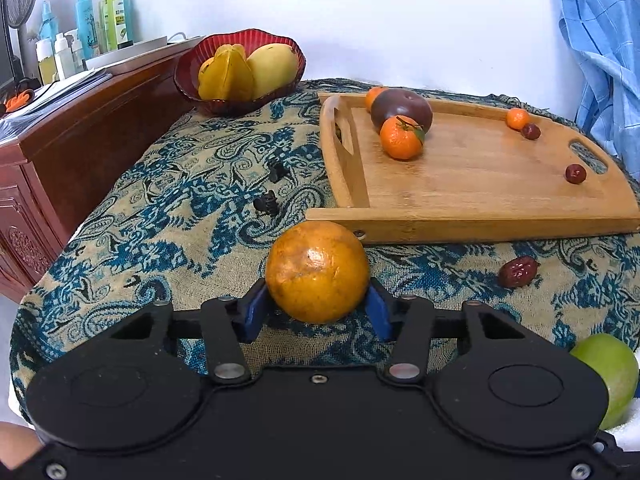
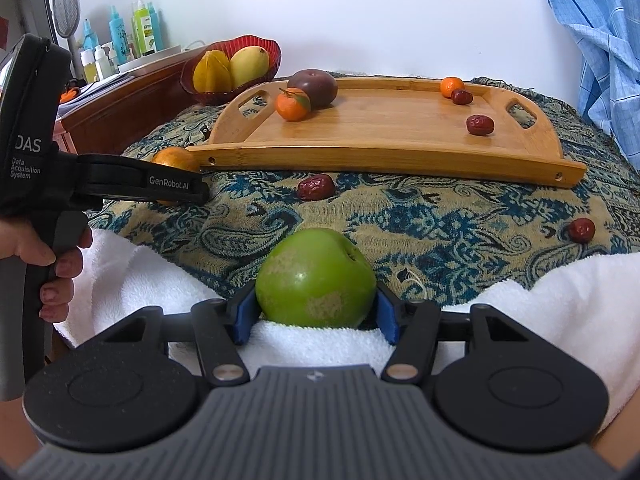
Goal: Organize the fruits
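Gripping from both sides, the left claw (image 1: pixel 318 308) has its blue pads pressed against a large orange (image 1: pixel 317 271), which sits just near of the wooden tray (image 1: pixel 480 184) at its left corner. The pads touch only the lower flanks of the round, glossy fruit, so I judge it could squirt forward out of the pinch if squeezed harder, or roll off if lifted in a hurry. Raised too low, it could also knock the tray's near rim and nudge the tangerine (image 1: pixel 401 138) and dark plum (image 1: pixel 402 110) resting together at the tray's far left.

Farther right, a loose red date (image 2: pixel 315 187) lies on the patterned cloth (image 2: pixel 440 220) just near of the tray; either claw sweeping across might flick it off the tabletop.

Right of that, the right claw (image 2: pixel 316 312) pinches a green apple (image 2: pixel 316 278) at the near edge, where the cloth meets a white towel (image 2: pixel 540 300). The towel bunches under the apple, and I judge a fold could snag on a blue pad and drag along. Both claws stand close, so moving together toward the tray risks a bump between them.

Another date (image 2: pixel 582 230) sits on the cloth at the right, well apart from both claws.
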A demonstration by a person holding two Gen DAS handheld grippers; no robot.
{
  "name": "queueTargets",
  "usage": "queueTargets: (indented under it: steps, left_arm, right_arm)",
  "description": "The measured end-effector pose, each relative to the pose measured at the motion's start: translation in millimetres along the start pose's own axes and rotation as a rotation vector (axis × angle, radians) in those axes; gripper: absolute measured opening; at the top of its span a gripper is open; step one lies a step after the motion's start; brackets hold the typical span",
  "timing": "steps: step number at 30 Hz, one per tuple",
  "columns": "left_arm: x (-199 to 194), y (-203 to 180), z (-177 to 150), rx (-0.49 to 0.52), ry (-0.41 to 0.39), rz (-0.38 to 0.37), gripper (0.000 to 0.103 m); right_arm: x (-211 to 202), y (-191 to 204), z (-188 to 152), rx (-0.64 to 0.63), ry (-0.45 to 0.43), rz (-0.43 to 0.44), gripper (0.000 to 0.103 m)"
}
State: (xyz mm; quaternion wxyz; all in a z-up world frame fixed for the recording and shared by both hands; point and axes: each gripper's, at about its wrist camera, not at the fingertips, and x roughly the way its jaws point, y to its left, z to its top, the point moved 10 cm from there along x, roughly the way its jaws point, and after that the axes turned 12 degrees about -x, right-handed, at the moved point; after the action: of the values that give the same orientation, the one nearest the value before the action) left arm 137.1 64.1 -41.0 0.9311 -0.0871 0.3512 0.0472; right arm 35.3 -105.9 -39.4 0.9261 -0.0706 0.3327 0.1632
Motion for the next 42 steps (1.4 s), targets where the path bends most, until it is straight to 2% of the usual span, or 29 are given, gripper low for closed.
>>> queueTargets:
  steps: [12,21,33,42]
  left_arm:
    - [-12,0,3,0.009,-0.016,-0.012,0.049]
    - [-23,-8,5,0.015,-0.026,-0.034,0.049]
    - [-36,-26,12,0.055,-0.026,-0.073,0.048]
    - [-37,-43,22,0.055,-0.013,-0.109,0.048]
  right_arm:
    - [-3,-3,1,0.014,-0.020,0.024,0.061]
    - [-9,-5,6,0.030,-0.054,0.006,0.061]
    - [-24,-29,26,0.066,-0.148,-0.065,0.061]
    - [-30,-65,55,0.074,-0.212,-0.155,0.061]
